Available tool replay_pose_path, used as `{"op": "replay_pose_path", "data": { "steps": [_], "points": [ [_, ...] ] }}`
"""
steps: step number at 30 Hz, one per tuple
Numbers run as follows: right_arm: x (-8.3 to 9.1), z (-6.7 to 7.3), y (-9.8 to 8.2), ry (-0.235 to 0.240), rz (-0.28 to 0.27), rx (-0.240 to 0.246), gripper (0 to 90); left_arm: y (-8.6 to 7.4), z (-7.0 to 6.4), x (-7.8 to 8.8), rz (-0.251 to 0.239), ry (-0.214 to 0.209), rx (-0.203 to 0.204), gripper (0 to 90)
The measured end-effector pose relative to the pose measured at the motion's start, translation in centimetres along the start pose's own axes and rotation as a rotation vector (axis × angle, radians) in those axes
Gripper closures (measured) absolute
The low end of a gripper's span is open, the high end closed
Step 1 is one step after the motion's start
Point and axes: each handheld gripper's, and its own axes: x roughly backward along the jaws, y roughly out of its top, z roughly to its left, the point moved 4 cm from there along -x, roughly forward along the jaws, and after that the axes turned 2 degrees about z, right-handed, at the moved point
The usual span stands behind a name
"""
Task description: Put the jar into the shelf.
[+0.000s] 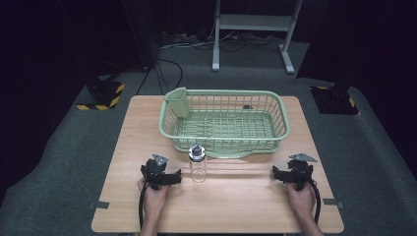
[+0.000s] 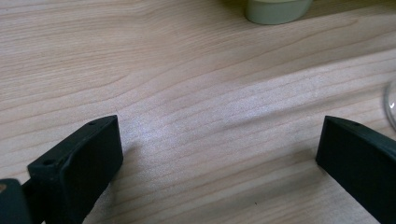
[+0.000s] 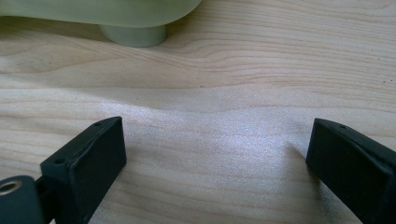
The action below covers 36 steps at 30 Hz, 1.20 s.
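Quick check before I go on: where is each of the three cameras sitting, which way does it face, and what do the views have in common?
High view: above the person's side, facing forward and down on the table, green basket, glass jar; both hands, left gripper, right gripper.
Left gripper view: along its open jaws, low over wood; basket foot, jar edge.
Right gripper view: open jaws; basket foot.
Shared: wood, basket.

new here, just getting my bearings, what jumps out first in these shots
The pale green basket stands at the far middle of the wooden table. Just in front of it a clear glass jar with a metal cap stands upright. The left gripper and right gripper flank it, both open.
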Motion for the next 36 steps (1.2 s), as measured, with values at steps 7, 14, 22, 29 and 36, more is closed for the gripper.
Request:
{"op": "replay_pose_path", "data": {
  "steps": [7,14,22,29,36],
  "points": [
    [0.0,0.0,0.0,0.000,0.001,0.003,4.5,0.0,0.0,0.0,0.001,-0.004,0.000,0.6],
    [0.0,0.0,0.0,0.000,0.001,0.003,4.5,-0.3,0.3,1.2,0.036,-0.030,0.002,0.5],
    [0.0,0.0,0.0,-0.001,0.001,0.005,4.5,-0.5,-0.6,5.1,-0.048,-0.117,-0.006,1.4],
    [0.0,0.0,0.0,-0.001,0.001,0.005,4.5,-0.6,-2.5,6.5,-0.061,-0.181,-0.064,3.0],
    [0.0,0.0,0.0,-0.001,0.001,0.005,4.6,0.2,-4.9,6.8,-0.067,-0.244,-0.121,4.6]
  ]
}}
